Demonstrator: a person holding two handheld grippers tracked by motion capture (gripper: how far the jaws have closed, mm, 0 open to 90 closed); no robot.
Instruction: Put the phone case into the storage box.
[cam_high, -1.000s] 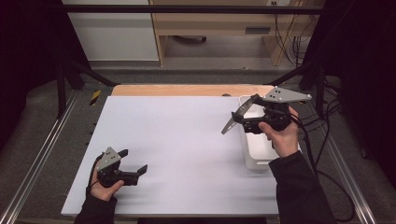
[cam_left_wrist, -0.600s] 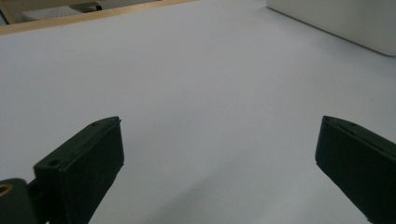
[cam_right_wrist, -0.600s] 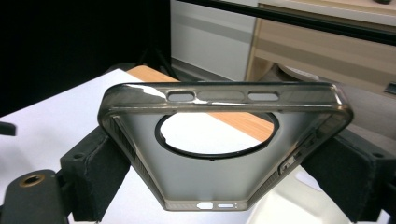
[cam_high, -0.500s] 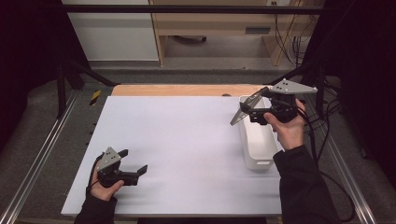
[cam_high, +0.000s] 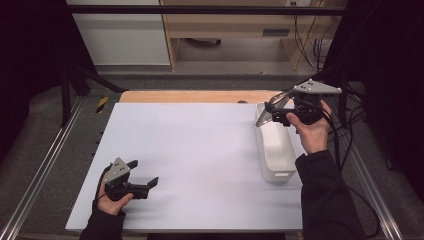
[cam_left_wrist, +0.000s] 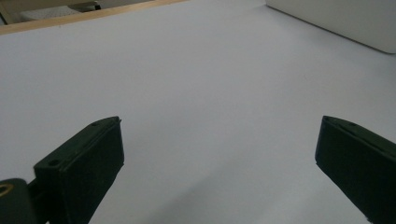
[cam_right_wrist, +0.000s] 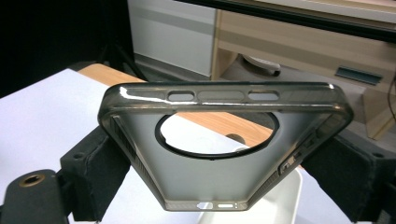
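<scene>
both tongs were black, each with two blocky flat-faced jaws. the left tongs (cam_high: 142, 183), near the front left corner of the counter (cam_high: 200, 150), carried a small grey three-cornered plate with dark screw dots on top. the right tongs (cam_high: 265, 116), past the counter's far right part, wore a larger grey three-cornered plate and trailed black cables off beyond the counter's right edge. in the left gripper view the jaws showed small round holes near their tips. in the right gripper view a brass-coloured ringed hole sat in the black body beside one jaw. the person wore dark long sleeves down to the wrists.
</scene>
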